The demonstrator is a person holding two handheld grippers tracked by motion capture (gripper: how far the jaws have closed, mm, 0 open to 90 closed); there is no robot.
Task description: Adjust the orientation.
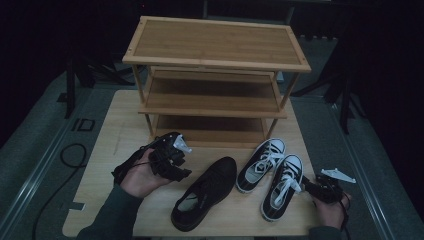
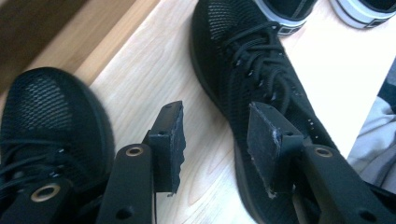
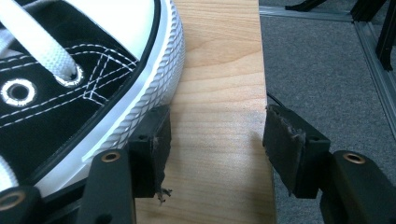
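Observation:
A black mesh shoe (image 1: 205, 192) lies at the middle front of the wooden table (image 1: 115, 130). Right of it sit two black-and-white canvas sneakers (image 1: 261, 165) (image 1: 282, 187), toes toward the rack. My left gripper (image 1: 172, 160) is held just left of the black shoe. Its jaws (image 2: 215, 121) stand open over bare wood, with that shoe (image 2: 243, 56) behind the right jaw and a second black shoe (image 2: 32, 116) at the left. My right gripper (image 1: 309, 186) is open beside the right sneaker. Its left jaw sits against the white rubber sole (image 3: 140, 98), and nothing is between the jaws (image 3: 217, 126).
A three-shelf bamboo shoe rack (image 1: 215, 50) stands at the back of the table. The table's right edge (image 3: 264, 70) runs close to my right gripper, with grey floor (image 3: 327, 60) beyond. A black cable (image 1: 70, 155) lies on the floor at left.

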